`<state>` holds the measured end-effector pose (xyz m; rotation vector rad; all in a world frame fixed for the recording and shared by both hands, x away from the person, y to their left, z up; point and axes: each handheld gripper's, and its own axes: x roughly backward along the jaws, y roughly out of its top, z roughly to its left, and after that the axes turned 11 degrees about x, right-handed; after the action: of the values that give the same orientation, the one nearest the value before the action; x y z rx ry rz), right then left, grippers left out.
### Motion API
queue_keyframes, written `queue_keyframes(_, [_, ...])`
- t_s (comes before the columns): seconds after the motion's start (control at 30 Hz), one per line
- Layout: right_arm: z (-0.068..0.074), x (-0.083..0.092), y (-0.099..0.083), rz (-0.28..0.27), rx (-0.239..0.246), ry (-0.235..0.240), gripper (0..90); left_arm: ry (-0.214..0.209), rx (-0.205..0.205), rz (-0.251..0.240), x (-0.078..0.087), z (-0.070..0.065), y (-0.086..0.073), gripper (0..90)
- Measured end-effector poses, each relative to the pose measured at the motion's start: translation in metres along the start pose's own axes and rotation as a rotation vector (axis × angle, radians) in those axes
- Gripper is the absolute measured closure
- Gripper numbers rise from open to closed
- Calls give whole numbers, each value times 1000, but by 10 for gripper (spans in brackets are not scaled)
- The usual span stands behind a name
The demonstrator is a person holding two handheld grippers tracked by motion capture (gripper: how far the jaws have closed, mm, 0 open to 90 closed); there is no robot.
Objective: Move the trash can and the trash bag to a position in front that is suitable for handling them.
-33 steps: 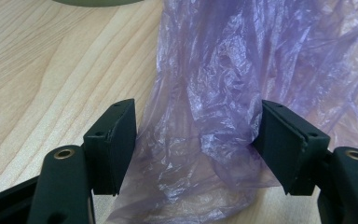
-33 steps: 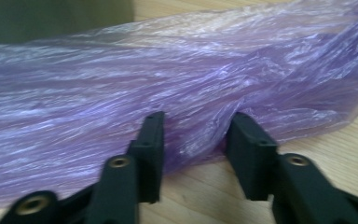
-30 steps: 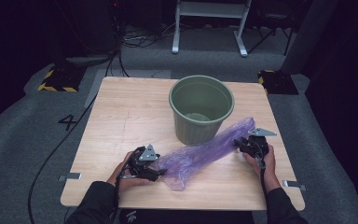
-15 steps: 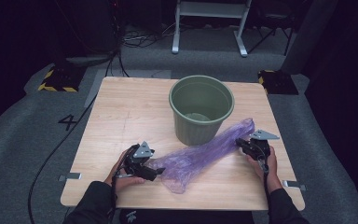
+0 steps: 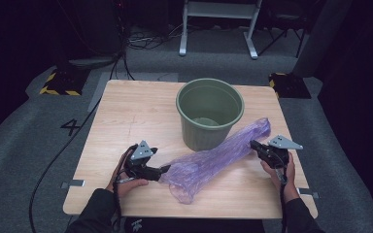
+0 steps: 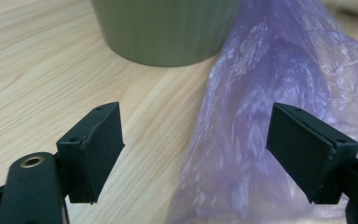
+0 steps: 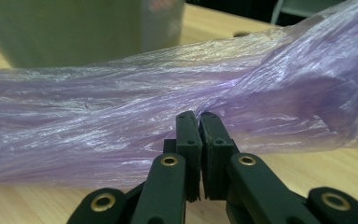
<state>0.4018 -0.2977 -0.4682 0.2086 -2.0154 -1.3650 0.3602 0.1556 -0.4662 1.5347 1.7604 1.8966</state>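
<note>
Here, the wooden table (image 5: 141,116) carries a green bucket (image 5: 210,114) standing upright toward its far side. A purple plastic bag (image 5: 213,158) lies stretched across the near half of the tabletop, just in front of the bucket, running from near the person's left hand up to the right one, with a loose crumpled end sagging toward the near edge. The right gripper (image 5: 253,144) pinches the bag's far right end; in the right gripper view its jaws are clamped together on a fold of the film, having just been closing. The left gripper (image 5: 165,169) sits at the bag's other end, its jaws spread wide after just opening; in the left gripper view the film lies between the pads (image 6: 307,149) without being pressed.
</note>
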Motion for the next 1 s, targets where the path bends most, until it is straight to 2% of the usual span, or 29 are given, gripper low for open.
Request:
queue_keyframes(0.13, [7,3,6,-32,33,18,874,-41,-40,58,-15,-12,-3,163])
queue_keyframes(0.27, [14,3,10,-45,60,41,873,-45,-83,120,-28,-21,-5,160])
queue_keyframes(0.4, [22,2,14,-54,99,59,873,-39,-94,151,-33,-23,-8,160])
queue_keyframes(0.53, [28,8,19,-88,134,63,872,-34,-95,170,-36,-21,-10,164])
queue_keyframes(0.73, [33,19,25,-173,170,93,862,-13,-127,217,-42,-22,-15,165])
queue_keyframes(0.93, [33,21,26,-177,176,91,866,-8,-118,219,-43,-19,-15,176])
queue_keyframes(1.0, [34,22,27,-184,180,89,867,-10,-116,206,-42,-17,-15,173])
